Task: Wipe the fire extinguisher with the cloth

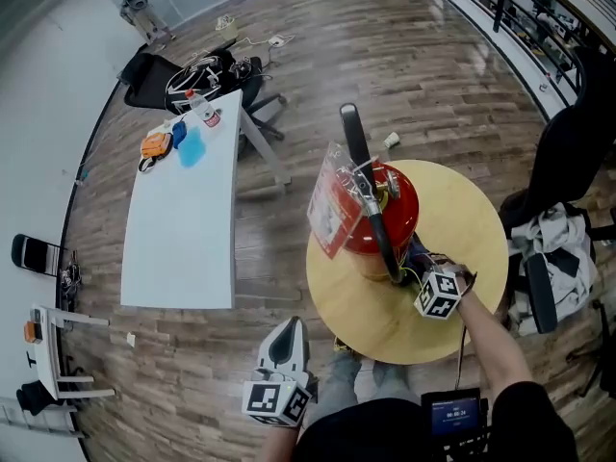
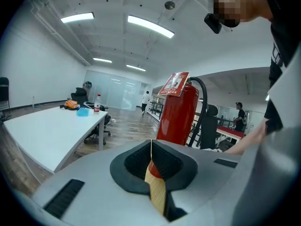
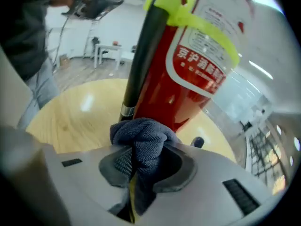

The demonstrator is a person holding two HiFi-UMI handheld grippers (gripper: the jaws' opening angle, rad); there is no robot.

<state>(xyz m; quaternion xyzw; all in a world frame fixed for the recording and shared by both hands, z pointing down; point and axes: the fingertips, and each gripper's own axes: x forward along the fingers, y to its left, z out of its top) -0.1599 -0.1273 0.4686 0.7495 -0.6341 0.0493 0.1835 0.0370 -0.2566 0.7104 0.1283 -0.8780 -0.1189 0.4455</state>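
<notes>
My right tool [image 3: 141,171] is clamped on the grey cloth [image 3: 141,138], low beside the red fire extinguisher [image 1: 390,210], which stands upright on the round wooden worktop [image 1: 472,258]. My left tool [image 2: 151,147] is closed with nothing in it, off the worktop's edge above the plank floor [image 1: 404,56]. A long white worktop [image 1: 183,229] stands well apart, to the left.

I have bare round table [image 1: 472,229] right of and behind the fire extinguisher [image 1: 399,210]. Its black hose [image 1: 357,152] bars my near side, its tag [image 1: 332,205] the left. Open floor [image 1: 274,248] lies beyond that.
</notes>
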